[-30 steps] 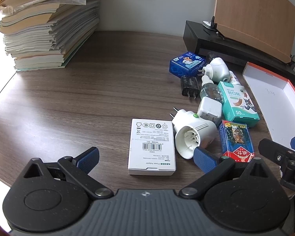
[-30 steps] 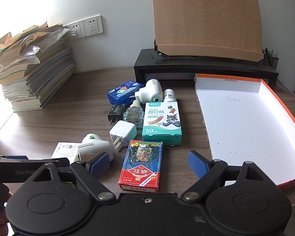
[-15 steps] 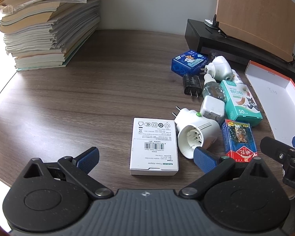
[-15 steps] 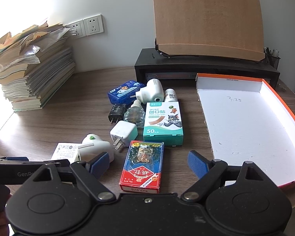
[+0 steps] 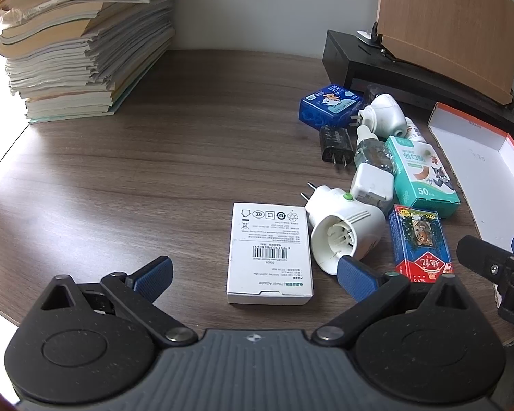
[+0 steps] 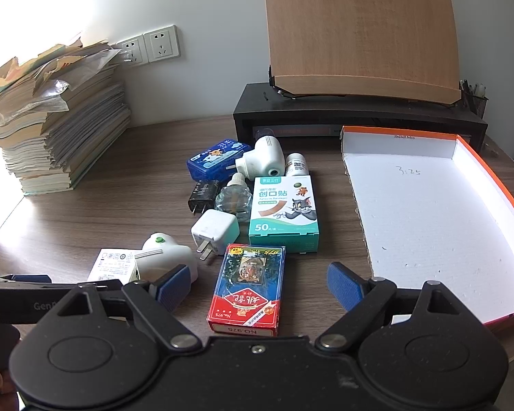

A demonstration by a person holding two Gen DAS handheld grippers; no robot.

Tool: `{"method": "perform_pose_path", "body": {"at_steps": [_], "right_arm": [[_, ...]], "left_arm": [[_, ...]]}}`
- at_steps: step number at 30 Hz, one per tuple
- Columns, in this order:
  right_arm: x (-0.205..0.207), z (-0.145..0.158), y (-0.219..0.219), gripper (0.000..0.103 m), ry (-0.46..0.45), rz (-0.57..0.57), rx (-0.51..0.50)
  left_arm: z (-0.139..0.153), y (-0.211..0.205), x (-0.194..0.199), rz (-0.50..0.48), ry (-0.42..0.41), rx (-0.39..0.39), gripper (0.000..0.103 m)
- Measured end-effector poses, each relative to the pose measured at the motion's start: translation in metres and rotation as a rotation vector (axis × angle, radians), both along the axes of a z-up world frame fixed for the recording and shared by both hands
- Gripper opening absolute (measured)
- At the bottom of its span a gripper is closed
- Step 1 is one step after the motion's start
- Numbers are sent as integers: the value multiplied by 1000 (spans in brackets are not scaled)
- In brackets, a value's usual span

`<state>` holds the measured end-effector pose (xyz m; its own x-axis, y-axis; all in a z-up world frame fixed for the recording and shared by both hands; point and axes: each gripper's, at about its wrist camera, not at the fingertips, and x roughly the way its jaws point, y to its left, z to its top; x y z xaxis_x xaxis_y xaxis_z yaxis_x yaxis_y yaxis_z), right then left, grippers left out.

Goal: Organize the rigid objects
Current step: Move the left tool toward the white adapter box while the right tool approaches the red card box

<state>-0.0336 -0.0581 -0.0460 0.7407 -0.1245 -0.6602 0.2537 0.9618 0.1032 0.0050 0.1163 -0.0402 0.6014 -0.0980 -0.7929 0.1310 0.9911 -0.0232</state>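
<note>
Tray (image 6: 428,212) holds no items.

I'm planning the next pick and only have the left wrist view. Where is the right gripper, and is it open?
Observer: The right gripper is open. Its jaws stand either side of the red playing-card pack and do not touch it.
Operator: Anything in the orange-edged tray? I see only part of it.
Observer: The tray holds nothing; its whole white floor is bare apart from some handwriting.
Operator: What's at the black stand's far right end?
Observer: A mesh pen holder with pens in it.
</note>
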Motion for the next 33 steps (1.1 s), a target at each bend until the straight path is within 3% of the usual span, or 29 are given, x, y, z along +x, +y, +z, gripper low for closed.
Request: {"method": "perform_pose_path", "body": {"at_steps": [33], "right_arm": [[6, -8, -3, 102, 24, -11, 13]], "left_arm": [[-18, 4, 13, 4, 39, 26, 103]]}}
